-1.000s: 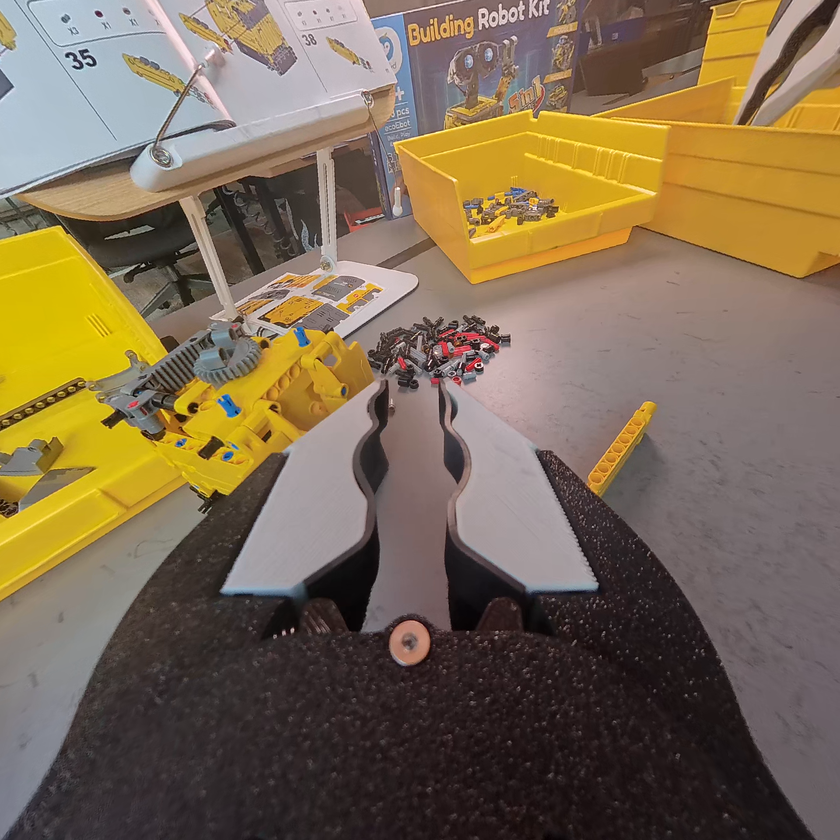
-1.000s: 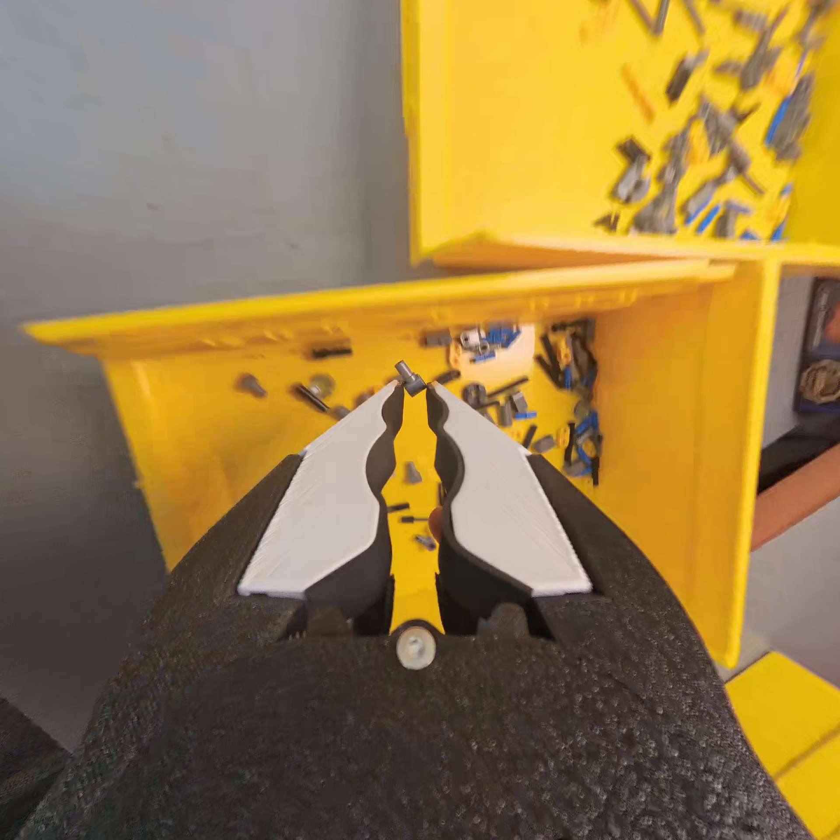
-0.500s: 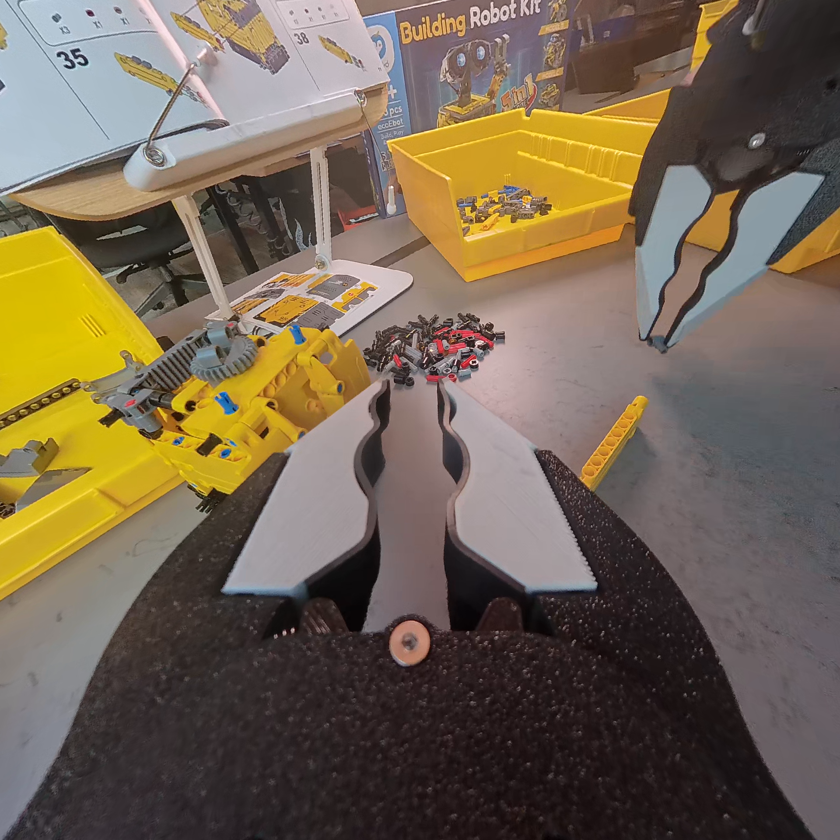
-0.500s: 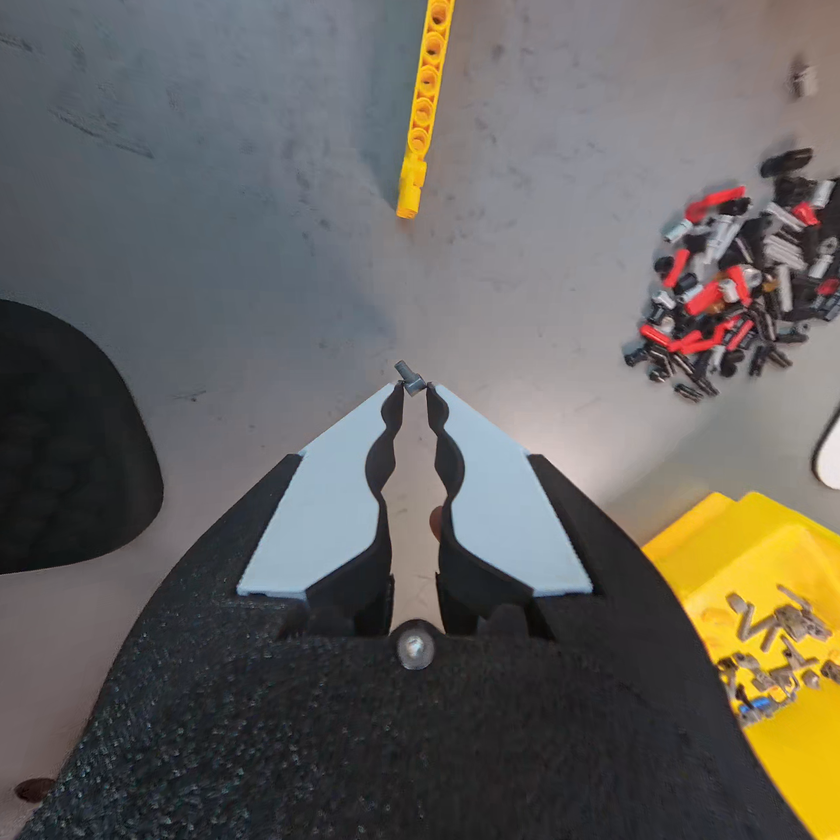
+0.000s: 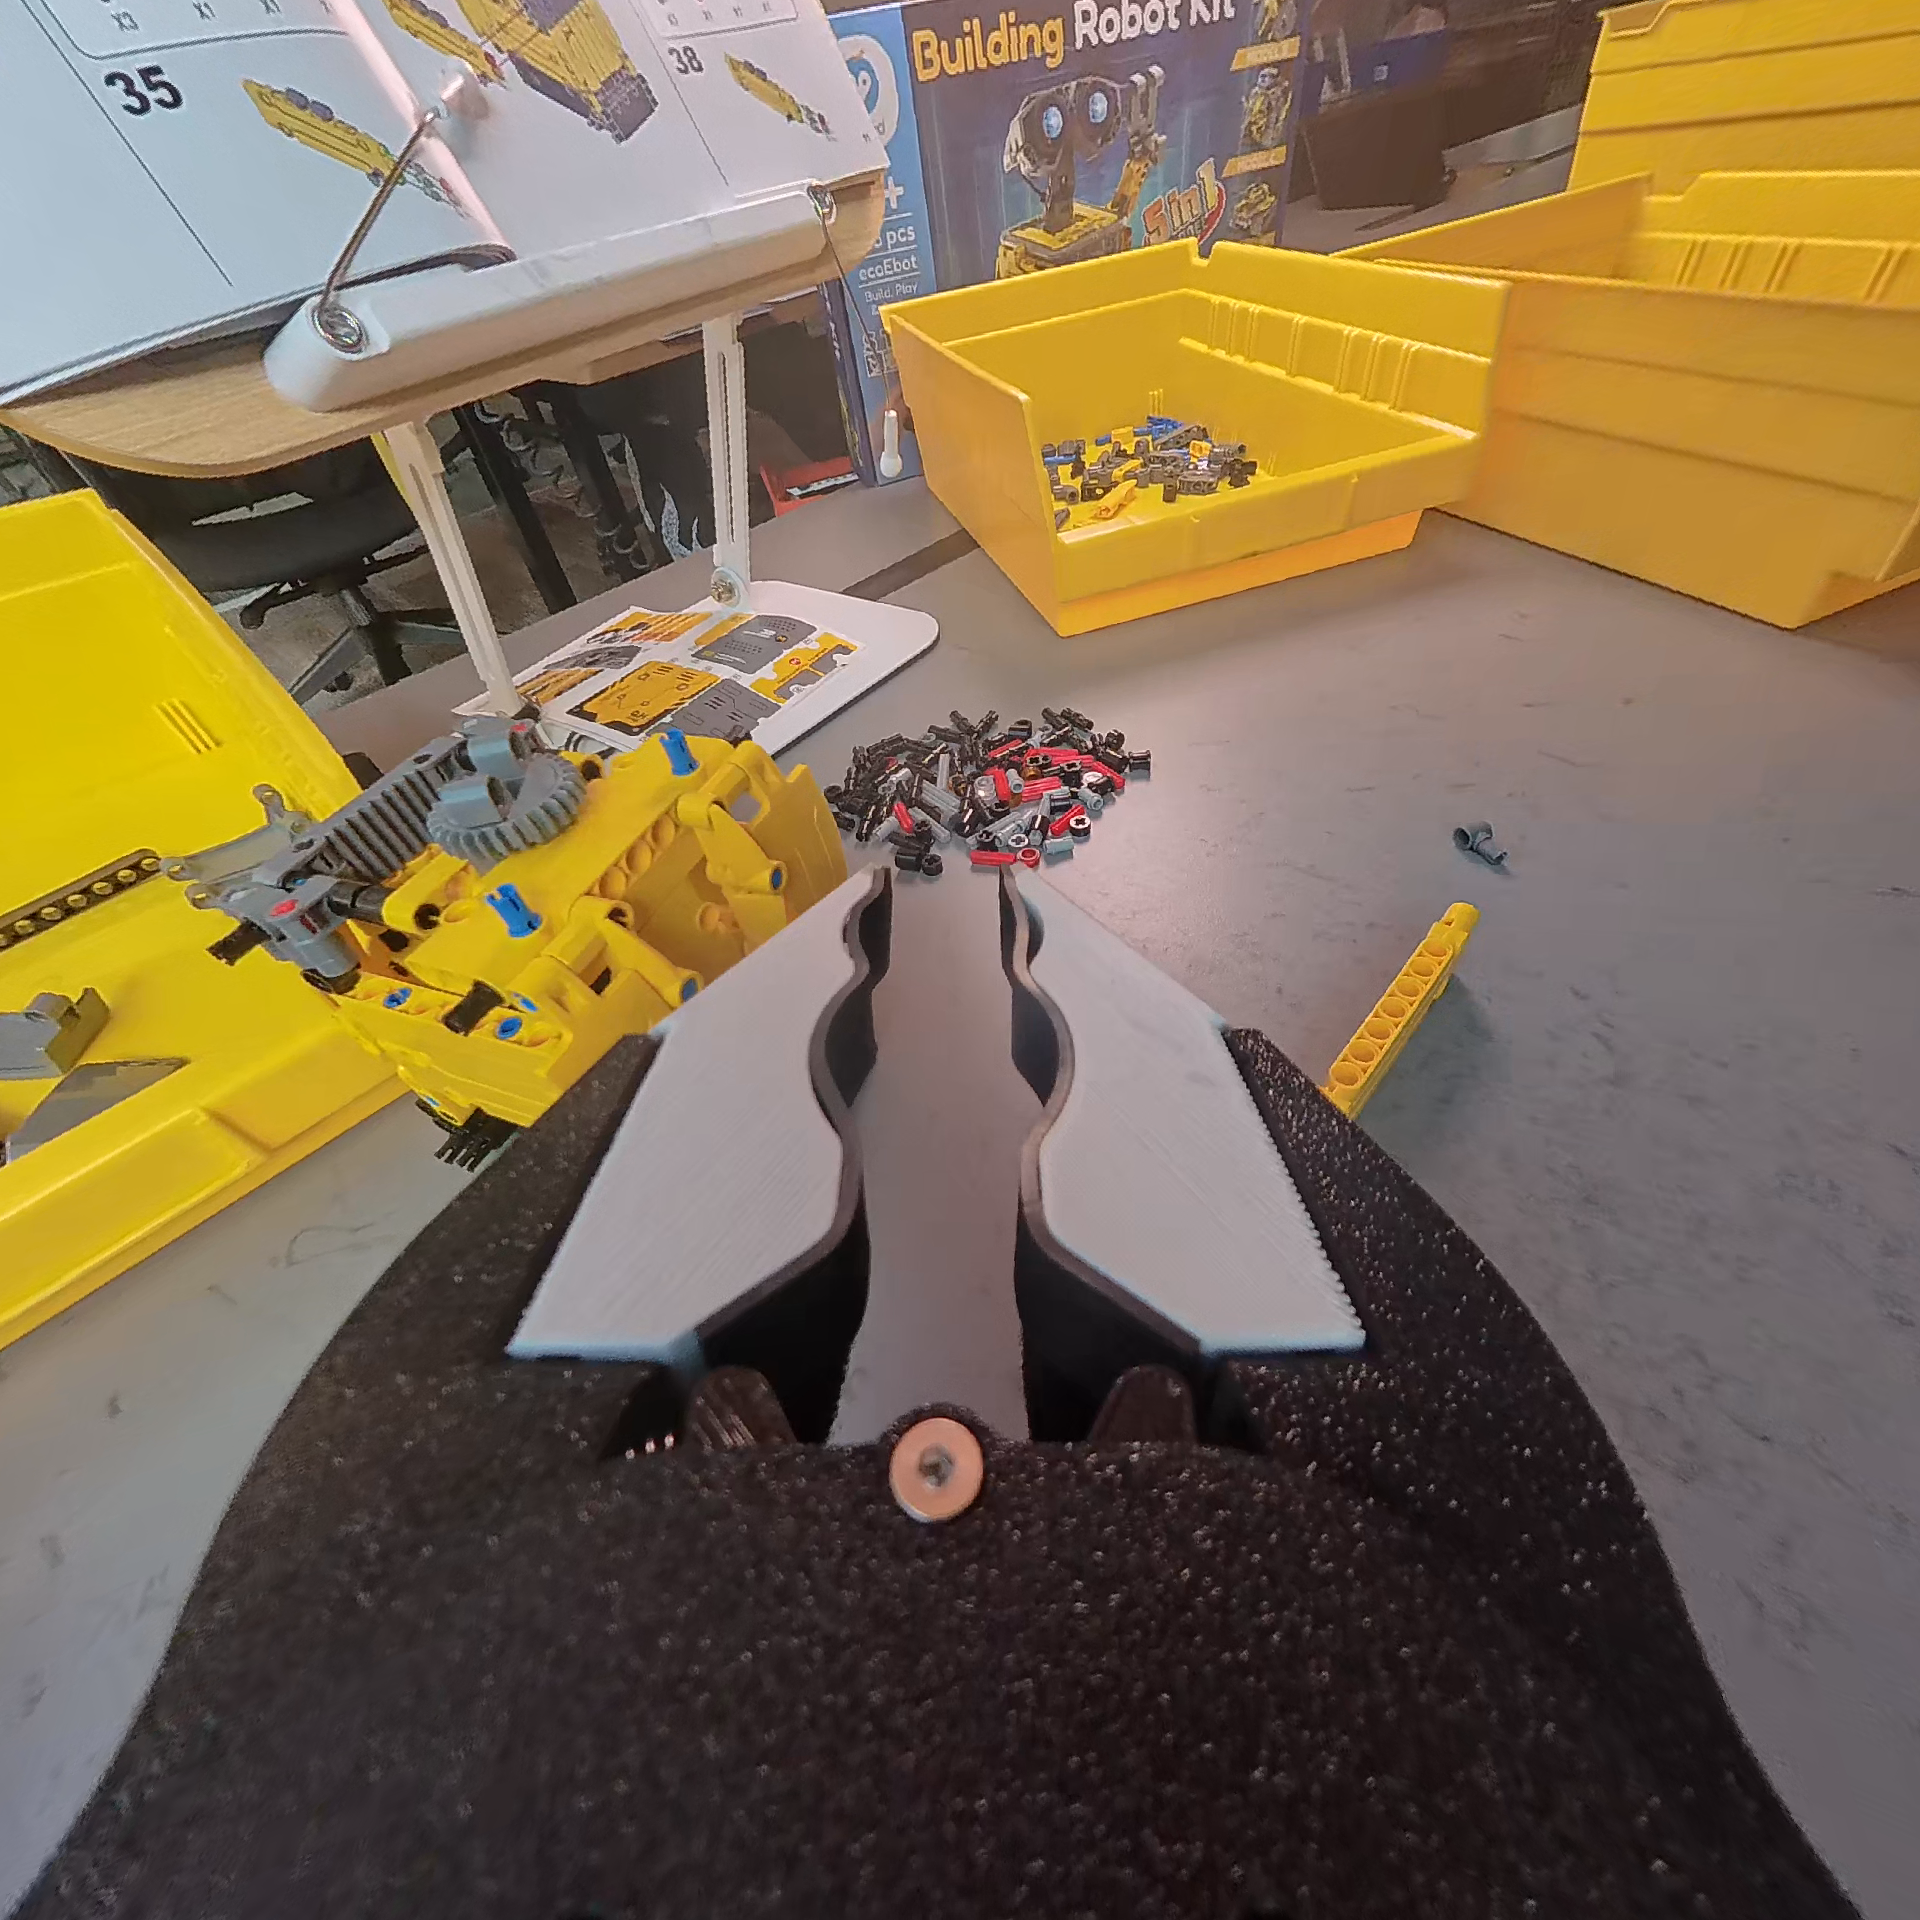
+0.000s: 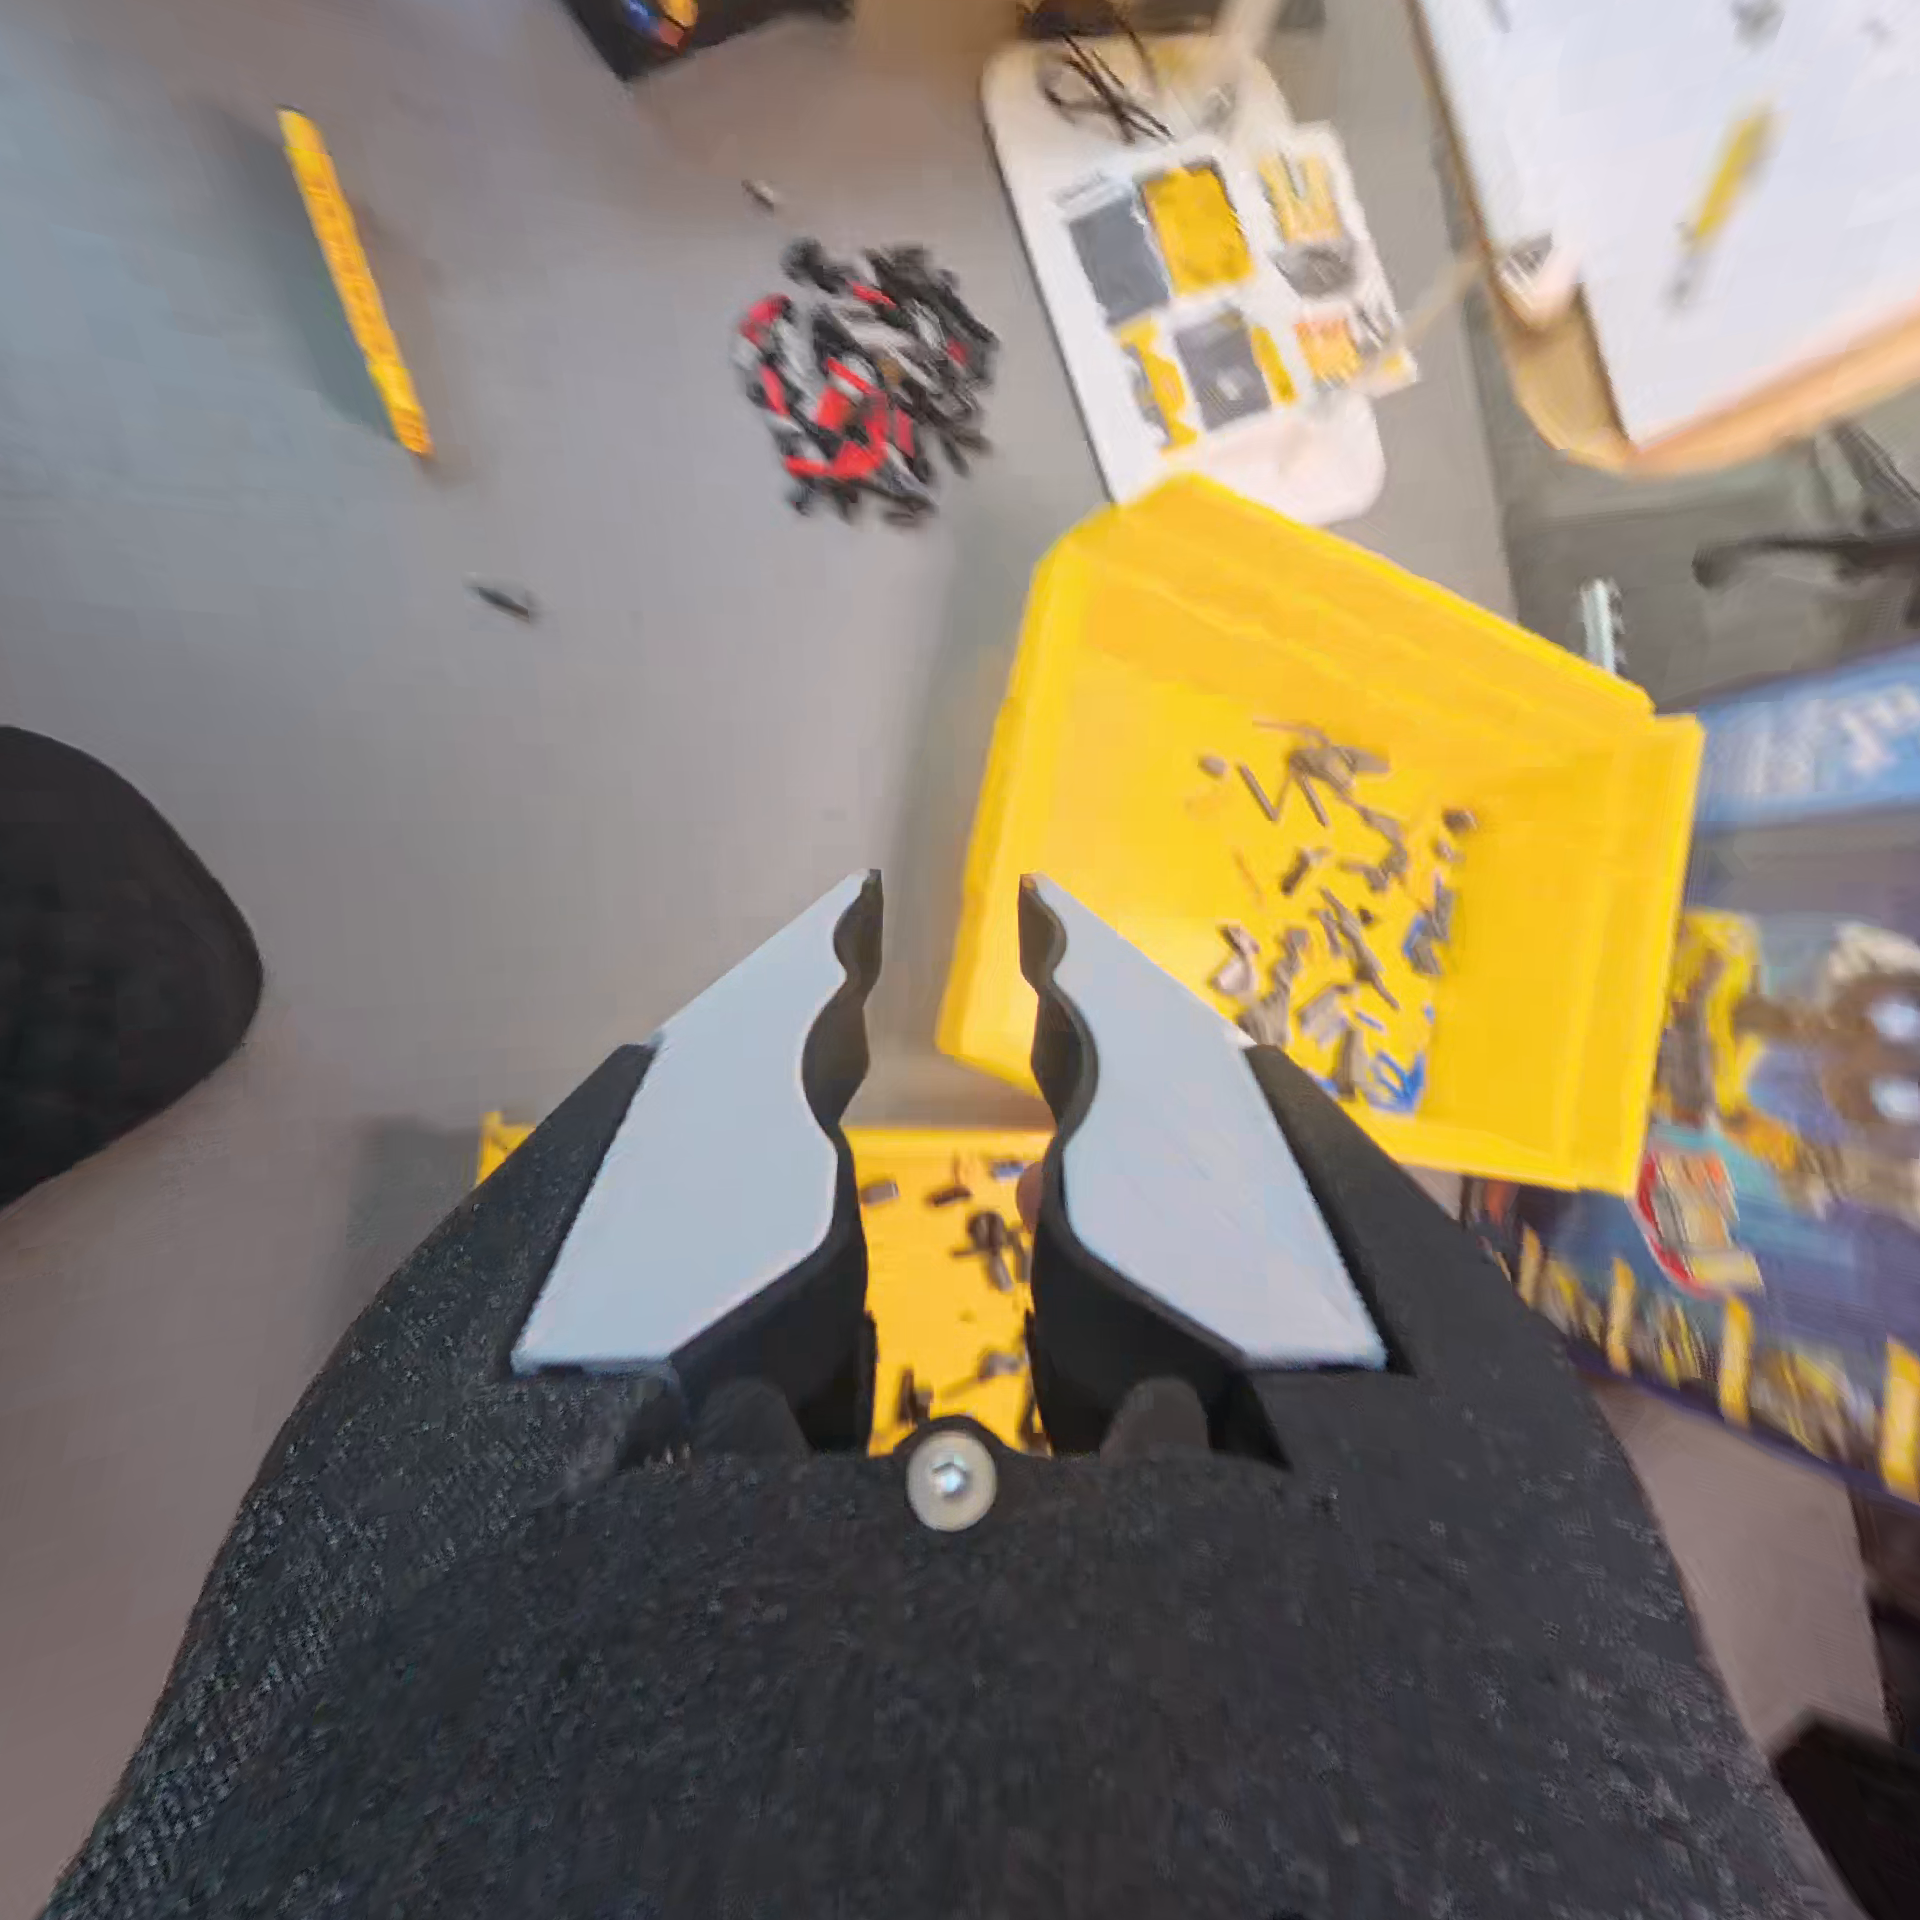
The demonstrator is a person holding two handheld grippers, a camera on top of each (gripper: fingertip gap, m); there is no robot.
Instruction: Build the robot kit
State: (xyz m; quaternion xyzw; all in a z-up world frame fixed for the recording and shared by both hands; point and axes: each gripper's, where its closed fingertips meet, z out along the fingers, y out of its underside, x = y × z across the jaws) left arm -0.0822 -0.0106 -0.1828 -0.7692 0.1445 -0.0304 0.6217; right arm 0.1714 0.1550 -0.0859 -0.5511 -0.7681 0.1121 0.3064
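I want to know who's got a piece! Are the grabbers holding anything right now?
No. The left hand-held gripper and the right hand-held gripper are both open with nothing between their fingers.

Grey table (image 5: 1558,1039): yellow bins (image 5: 1195,561), loose pin pile (image 5: 987,790), yellow beam (image 5: 1397,1013).

the right wrist view is smeared by motion: the parts heap (image 6: 868,379) shows only as black, red and grey streaks, and the pieces in the bin (image 6: 1049,831) cannot be told apart. a second bin (image 6: 935,1164) lies mostly hidden behind the right tongs (image 6: 951,888). a dark sliver (image 6: 504,601) on the worktop (image 6: 520,779) is too blurred to name. in the left wrist view the left tongs (image 5: 943,883) cover the near end of the yellow beam (image 5: 1403,997) and part of the model (image 5: 582,914). the tray (image 5: 104,727), the booklet (image 5: 312,125) and the far bins (image 5: 1714,343) run off the edges. the small grey piece (image 5: 1481,844) is too small to identify.
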